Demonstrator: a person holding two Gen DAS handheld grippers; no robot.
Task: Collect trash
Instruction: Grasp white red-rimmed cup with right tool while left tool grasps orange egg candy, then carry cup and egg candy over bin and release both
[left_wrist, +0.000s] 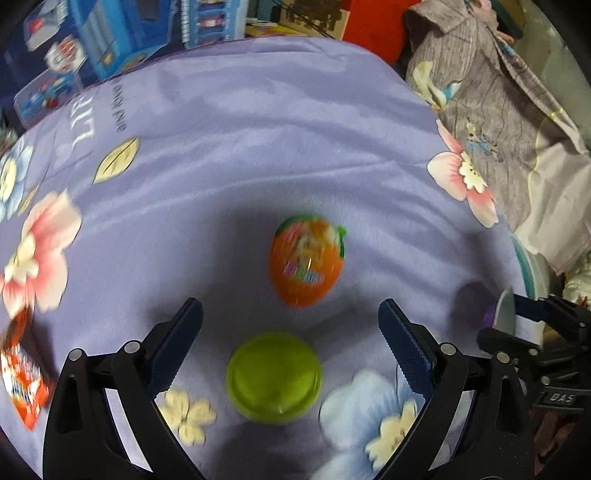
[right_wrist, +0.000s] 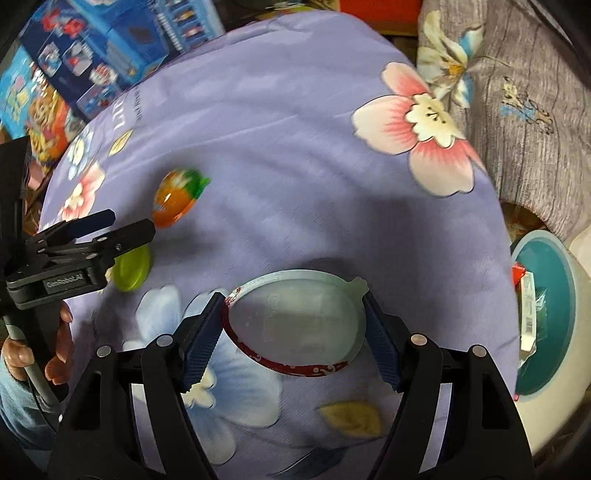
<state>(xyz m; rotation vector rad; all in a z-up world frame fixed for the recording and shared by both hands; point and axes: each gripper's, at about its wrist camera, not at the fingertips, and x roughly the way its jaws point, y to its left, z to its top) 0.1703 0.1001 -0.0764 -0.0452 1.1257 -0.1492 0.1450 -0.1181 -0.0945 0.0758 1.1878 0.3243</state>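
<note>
We see our left gripper (left_wrist: 290, 332) spread wide and empty above the purple floral sheet (left_wrist: 258, 147); a green round lid (left_wrist: 274, 376) lies between its fingers, an orange egg-shaped package (left_wrist: 306, 264) just ahead. Further right, our right gripper (right_wrist: 293, 332) pinches a silver foil cup lid (right_wrist: 295, 323) by its edges. A teal-lined bin (right_wrist: 546, 325) with wrappers sits at its right.

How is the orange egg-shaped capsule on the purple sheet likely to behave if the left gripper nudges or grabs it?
The orange capsule looks rounded and glossy, so it would probably roll on a nudge and may slip from flat pads. It looks like thin plastic, likely light. The open left gripper seems wide enough to straddle it.
</note>
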